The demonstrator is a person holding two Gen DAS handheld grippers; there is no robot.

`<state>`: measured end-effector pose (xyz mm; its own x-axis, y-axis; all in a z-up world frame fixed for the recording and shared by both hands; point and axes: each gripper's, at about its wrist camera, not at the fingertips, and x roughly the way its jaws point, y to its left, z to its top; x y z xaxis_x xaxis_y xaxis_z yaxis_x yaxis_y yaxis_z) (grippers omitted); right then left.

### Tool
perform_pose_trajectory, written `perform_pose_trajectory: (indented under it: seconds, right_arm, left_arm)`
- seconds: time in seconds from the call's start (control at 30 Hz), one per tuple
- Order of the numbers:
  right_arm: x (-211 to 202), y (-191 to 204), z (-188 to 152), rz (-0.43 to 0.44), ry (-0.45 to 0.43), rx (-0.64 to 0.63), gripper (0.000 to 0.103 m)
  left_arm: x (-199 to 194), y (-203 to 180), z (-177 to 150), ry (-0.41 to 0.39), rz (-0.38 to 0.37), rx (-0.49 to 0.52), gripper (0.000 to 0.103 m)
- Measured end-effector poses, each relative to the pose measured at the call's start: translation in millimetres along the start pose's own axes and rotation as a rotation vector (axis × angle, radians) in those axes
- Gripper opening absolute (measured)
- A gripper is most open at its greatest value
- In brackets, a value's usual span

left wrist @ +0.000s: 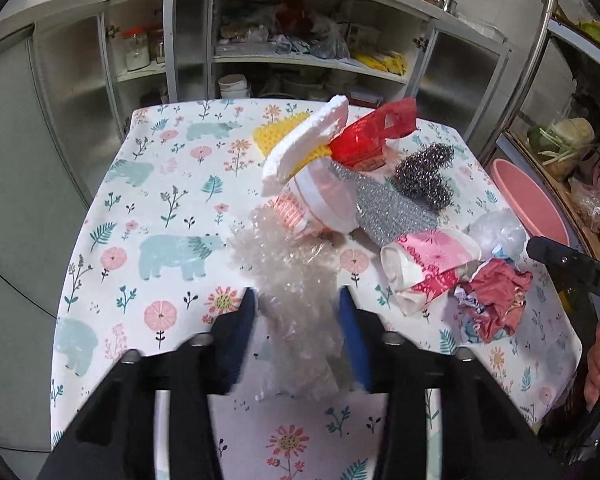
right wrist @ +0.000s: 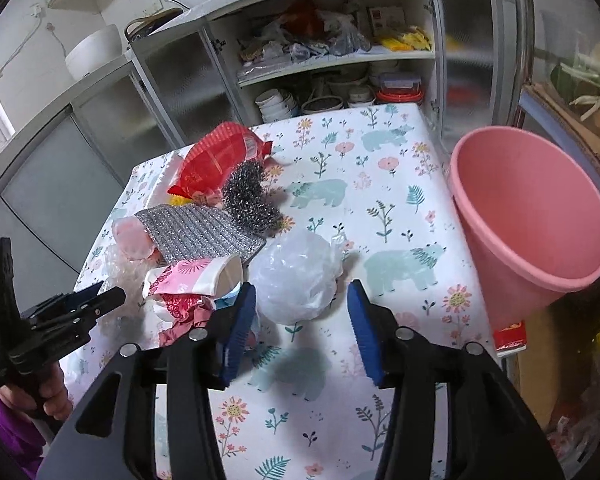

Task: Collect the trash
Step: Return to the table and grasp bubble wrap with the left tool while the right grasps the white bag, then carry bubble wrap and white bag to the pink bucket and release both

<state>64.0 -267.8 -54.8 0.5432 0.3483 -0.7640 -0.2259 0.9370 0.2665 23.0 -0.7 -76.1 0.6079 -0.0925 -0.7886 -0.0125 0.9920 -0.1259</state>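
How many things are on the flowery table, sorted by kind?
Paper cups: 2
Steel wool scourers: 1
Silver scrub cloths: 1
Red wrappers: 1
Clear plastic wads: 2
Foam pieces: 1
Yellow knitted cloths: 1
Crumpled red paper: 1
Total: 10

A heap of trash [right wrist: 204,232] lies on the tabletop [right wrist: 380,208]. A bucket [right wrist: 532,216] stands at its right edge. A cabinet [right wrist: 332,40] stands behind.

Pink bucket [right wrist: 540,216]; white tablecloth [right wrist: 380,184] (teal bears, pink flowers); red wrapper [right wrist: 216,160]; blue fingers [right wrist: 242,316].
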Motion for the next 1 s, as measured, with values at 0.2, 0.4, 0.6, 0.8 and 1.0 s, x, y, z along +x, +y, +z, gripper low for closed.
perform_pose_trajectory:
  seconds: [0.2, 0.4, 0.6, 0.8, 1.0]
  right_arm:
    - [7.5, 7.2, 5.2, -0.002, 0.001, -0.01, 0.05]
    - [20.0, 5.3, 4.2, -0.055, -0.009, -0.011, 0.05]
    - [18.8, -2.8, 2.5, -0.035, -0.008, 0.009, 0.018]
    - [-8.6, -8.1, 2.7, -0.026, -0.082, 0.015, 0.013]
    - [-33.0, -9.7, 2.6, -0.022, -0.141, 0.018, 0.013]
  left_arm:
    - [-13.9, 9.0, -4.4, -0.026, -0.013, -0.014, 0.035]
    - [-31.4, 21.4, -8.2, -0.049, -0.01, -0.04, 0.035]
    - [-41.8, 27.1, -8.5, -0.07, -0.006, -0.053, 0.035]
    - [-53.8, 21.5, -2.6, -0.105, -0.013, -0.042, 0.034]
    - [-64.6, 4.9, 4.4, -0.144, -0.029, -0.01, 0.034]
